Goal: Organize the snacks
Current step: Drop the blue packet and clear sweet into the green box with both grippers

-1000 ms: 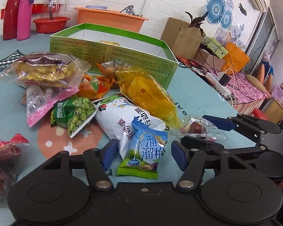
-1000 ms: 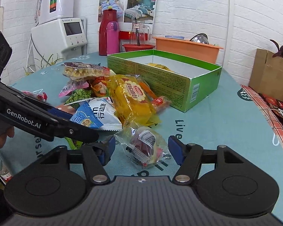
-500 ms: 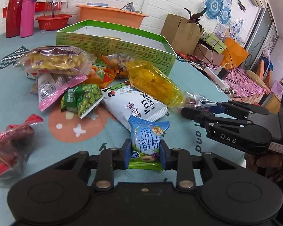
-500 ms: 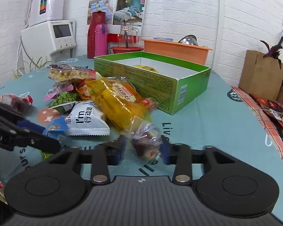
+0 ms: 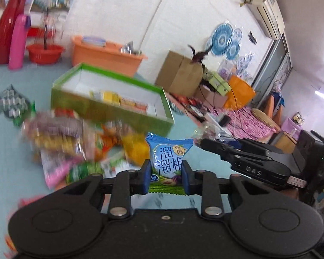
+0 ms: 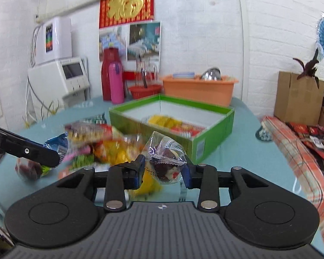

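My left gripper (image 5: pixel 166 176) is shut on a blue plum-candy packet (image 5: pixel 169 157) and holds it above the table. My right gripper (image 6: pixel 163 170) is shut on a clear packet of dark red candy (image 6: pixel 165 159), also lifted. The green snack box (image 5: pixel 110 99) stands open behind the pile, with a few yellow and red packets inside; it also shows in the right wrist view (image 6: pixel 211 127). A blurred pile of loose snack packets (image 5: pixel 75 144) lies on the table in front of the box. The right gripper shows in the left wrist view (image 5: pixel 237 151), the left one in the right wrist view (image 6: pixel 26 151).
An orange tub (image 6: pixel 198 88), a red basin (image 5: pixel 45 52), a red flask (image 6: pixel 107 73) and a pink bottle (image 6: pixel 116 85) stand at the table's far side. A cardboard box (image 6: pixel 298 97) and clutter sit to the right, beyond the table edge.
Both grippers have lifted off the table with their packets and moved up toward the green box. The view is now blurred by motion.
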### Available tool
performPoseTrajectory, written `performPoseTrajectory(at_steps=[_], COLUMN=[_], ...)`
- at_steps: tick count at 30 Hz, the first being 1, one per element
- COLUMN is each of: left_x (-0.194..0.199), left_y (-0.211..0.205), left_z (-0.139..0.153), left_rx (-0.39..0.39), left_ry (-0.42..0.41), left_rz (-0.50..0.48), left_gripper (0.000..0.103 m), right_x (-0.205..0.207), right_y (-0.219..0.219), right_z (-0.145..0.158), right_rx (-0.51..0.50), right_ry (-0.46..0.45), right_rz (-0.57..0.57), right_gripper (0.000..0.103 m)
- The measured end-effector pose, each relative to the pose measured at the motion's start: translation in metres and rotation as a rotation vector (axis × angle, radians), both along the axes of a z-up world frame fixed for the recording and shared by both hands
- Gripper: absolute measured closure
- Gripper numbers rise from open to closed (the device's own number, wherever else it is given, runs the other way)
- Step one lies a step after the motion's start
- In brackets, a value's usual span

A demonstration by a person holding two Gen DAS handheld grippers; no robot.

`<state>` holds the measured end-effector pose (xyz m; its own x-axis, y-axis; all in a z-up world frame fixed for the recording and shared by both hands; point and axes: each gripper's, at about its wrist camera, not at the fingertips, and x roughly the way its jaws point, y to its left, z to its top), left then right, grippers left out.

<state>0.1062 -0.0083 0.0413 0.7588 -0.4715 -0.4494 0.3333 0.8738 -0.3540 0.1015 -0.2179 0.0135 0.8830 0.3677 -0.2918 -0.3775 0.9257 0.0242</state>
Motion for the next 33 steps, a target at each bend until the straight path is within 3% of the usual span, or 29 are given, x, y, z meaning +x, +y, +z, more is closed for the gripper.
performPoseTrajectory(at_steps=[5,10,17,24,25,26,27,28,33], left_x=[0.055,0.114,0.184,0.214,0.216,0.217,0.218,0.218,0.195], left_y=[0.002,0.01,0.03,0.04,0.039,0.039,0.038,0.039,0.041], left_z=[0.022,0.028,0.015,-0.005,-0.008,-0.01,-0.011,-0.012,0.004], left_rx=[-0.01,0.036,0.064,0.063,0.064,0.068,0.073,0.076,0.053], left_ry=[-0.02,-0.018,0.04,0.11,0.117,0.121,0.126,0.126,0.085], left_rz=[0.045,0.133,0.226,0.246,0.237,0.234,0.233,0.243,0.269], left_gripper=[0.036,0.035,0.035,0.033,0.029,0.02,0.0,0.0,0.0], right_x=[0.029,0.068,0.12,0.155,0.158,0.161,0.164,0.165,0.152], right_y=[0.004,0.01,0.014,0.019,0.021,0.022,0.025,0.027,0.031], right_z=[0.023,0.026,0.016,0.001,-0.001,-0.004,-0.007,-0.011,-0.008], right_rx=[-0.002,-0.007,-0.016,0.014,0.009,0.007,0.006,-0.001,-0.078], right_ry=[-0.078,-0.081,-0.042,0.024,0.03,0.036,0.042,0.043,-0.007], right_rz=[-0.009,-0.028,-0.067,-0.076,-0.078,-0.075,-0.069,-0.062,-0.087], right_gripper=[0.041,0.041,0.04,0.039,0.035,0.025,0.017,0.0,0.0])
